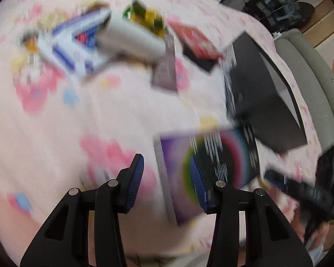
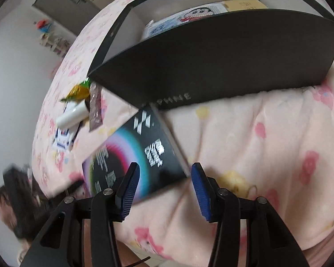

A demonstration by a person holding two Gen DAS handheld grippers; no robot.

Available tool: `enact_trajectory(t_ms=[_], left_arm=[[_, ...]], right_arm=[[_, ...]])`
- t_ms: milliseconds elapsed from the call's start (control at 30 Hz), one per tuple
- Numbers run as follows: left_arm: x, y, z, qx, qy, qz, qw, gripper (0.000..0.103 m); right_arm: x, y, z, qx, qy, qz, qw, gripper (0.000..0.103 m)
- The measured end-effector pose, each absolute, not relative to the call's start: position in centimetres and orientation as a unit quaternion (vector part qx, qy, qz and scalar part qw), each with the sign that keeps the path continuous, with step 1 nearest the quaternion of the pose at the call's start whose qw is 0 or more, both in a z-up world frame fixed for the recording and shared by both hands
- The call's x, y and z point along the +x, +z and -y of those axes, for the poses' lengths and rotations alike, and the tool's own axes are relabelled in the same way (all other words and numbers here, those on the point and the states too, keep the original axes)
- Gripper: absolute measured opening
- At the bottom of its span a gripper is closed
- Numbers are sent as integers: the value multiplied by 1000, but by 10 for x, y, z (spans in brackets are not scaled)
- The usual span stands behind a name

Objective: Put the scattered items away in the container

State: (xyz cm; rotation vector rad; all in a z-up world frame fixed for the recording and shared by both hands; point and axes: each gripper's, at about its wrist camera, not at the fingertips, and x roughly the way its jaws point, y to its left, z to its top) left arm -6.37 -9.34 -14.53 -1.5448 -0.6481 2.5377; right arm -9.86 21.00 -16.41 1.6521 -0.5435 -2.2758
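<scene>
Left gripper (image 1: 167, 183): black frame, ribbed blue pads; jaws spread, nothing between the pads. Right gripper (image 2: 164, 190): same build, jaws spread, nothing gripped.

The flat rectangular box (image 2: 135, 155), glossy black with a rainbow ring print, lies on the blanket (image 2: 256, 155) just ahead of both grippers. In the left wrist view it (image 1: 207, 166) sits behind the right-hand pad; in the right wrist view its near corner reaches the gap between the pads. Contact cannot be told.

The container (image 2: 211, 62) is a matte black cardboard box with a pale interior, open at the top, ahead of the right gripper and beyond the flat box. Printed cards lie inside. Its near wall screens most of the interior.

The blanket is soft pink fleece with a cartoon floral print.

Far ahead of the left gripper, blurred: a white cylinder (image 1: 131, 42), a blue-and-white carton (image 1: 75, 46), a green-and-gold foil packet (image 1: 144, 17), a red-faced flat box (image 1: 196, 40) and a grey sachet (image 1: 165, 71), clustered close together.
</scene>
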Motion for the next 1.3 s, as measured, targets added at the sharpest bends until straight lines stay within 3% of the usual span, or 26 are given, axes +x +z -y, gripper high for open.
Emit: enact_trajectory(t_ms=[300, 667, 1133, 1300], left_arm=[[-94, -162, 70, -525, 831, 164, 78, 44], [-29, -172, 46, -568, 787, 196, 139, 44], [-43, -172, 20, -559, 792, 196, 151, 46], [-29, -176, 6, -576, 763, 214, 199, 44]], right_arm=[[-78, -193, -169, 599, -755, 163, 211, 44], [-89, -176, -192, 566, -781, 189, 187, 47], [-74, -190, -172, 588, -769, 149, 202, 49], [-83, -178, -199, 560, -787, 184, 183, 49]])
